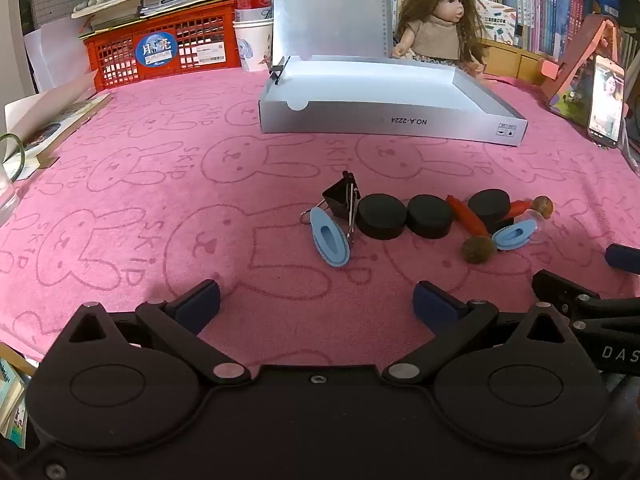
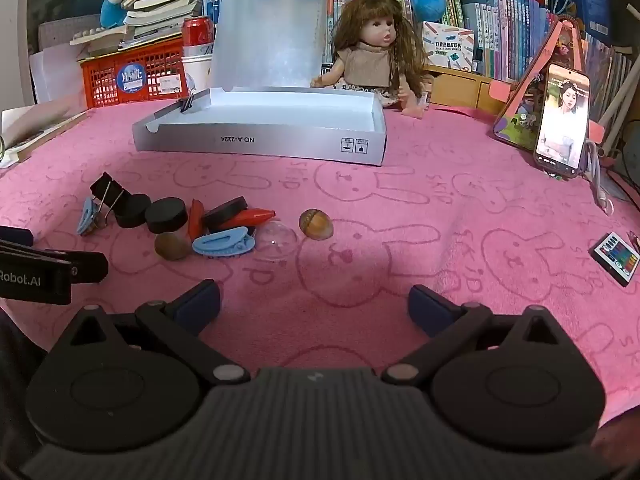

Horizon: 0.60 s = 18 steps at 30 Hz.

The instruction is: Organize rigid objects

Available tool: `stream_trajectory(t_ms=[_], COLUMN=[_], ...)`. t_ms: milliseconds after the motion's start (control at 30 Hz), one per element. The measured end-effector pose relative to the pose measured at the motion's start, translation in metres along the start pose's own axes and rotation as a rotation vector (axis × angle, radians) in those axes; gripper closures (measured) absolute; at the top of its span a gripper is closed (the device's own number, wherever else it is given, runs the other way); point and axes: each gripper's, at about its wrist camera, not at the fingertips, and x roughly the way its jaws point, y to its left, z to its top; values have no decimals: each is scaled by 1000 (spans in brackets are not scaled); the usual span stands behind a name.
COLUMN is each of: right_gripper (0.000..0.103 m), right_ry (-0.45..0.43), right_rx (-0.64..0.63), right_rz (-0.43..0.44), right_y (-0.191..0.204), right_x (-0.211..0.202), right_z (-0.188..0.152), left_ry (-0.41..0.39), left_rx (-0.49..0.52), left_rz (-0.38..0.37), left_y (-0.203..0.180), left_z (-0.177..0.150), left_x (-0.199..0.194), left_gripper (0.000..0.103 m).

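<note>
Near my wide-open, empty left gripper, I judge the black puck stiff and light, best pinched across its flat rim.

Two low wrist views, angled down (side by side), sharing the silver box ahead.

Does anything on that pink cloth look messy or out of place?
Yes. The small items lie jumbled on the pink cloth rather than in the open silver box: one black disc leans tilted on a red piece, and one acorn sits apart from the pile.
</note>
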Motion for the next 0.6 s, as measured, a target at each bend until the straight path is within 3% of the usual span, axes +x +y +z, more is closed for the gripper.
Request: stream_trajectory(t_ms=[600], right_gripper=[0], right_ry=[4], right_rx=[-2], right_rz=[-5], right_y=[0], right_x=[0], right_z=[2], left_ry=[3], left_rx=[-4], left_rz=[-4], left_y=[0], left_z=[0], left_x=[0], left_gripper=[0])
